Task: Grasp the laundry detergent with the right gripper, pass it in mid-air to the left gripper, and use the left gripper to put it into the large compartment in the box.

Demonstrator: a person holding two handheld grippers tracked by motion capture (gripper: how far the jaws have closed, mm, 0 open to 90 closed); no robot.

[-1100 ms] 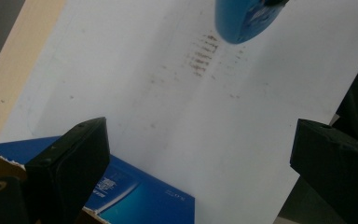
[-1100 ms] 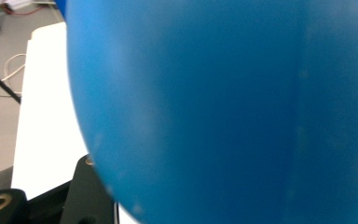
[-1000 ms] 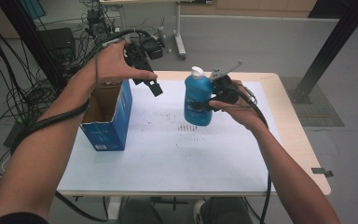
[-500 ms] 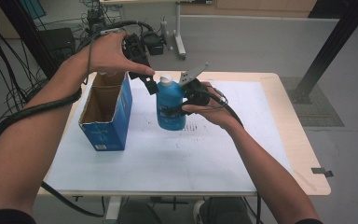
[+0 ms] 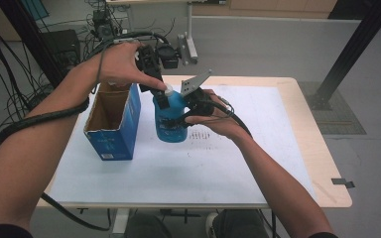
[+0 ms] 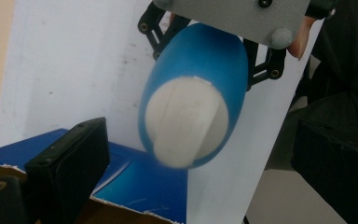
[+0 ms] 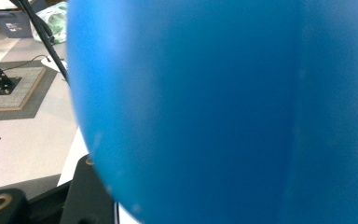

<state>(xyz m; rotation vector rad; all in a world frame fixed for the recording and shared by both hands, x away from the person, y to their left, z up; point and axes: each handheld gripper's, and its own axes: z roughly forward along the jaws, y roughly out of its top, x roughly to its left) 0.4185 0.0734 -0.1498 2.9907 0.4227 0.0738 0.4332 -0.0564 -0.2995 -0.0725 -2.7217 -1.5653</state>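
blocked: box (image 5: 113, 130) left of bottle (image 5: 170, 119) | free: table (image 5: 278, 144) right

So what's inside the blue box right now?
The blue box stands open; the high view shows bare brown cardboard walls inside. Its bottom is hidden by the near wall. The blue bottle is beside it, held in the right gripper.

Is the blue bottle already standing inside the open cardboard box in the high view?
No: the blue bottle is outside the cardboard box, to its right, gripped by the right gripper.
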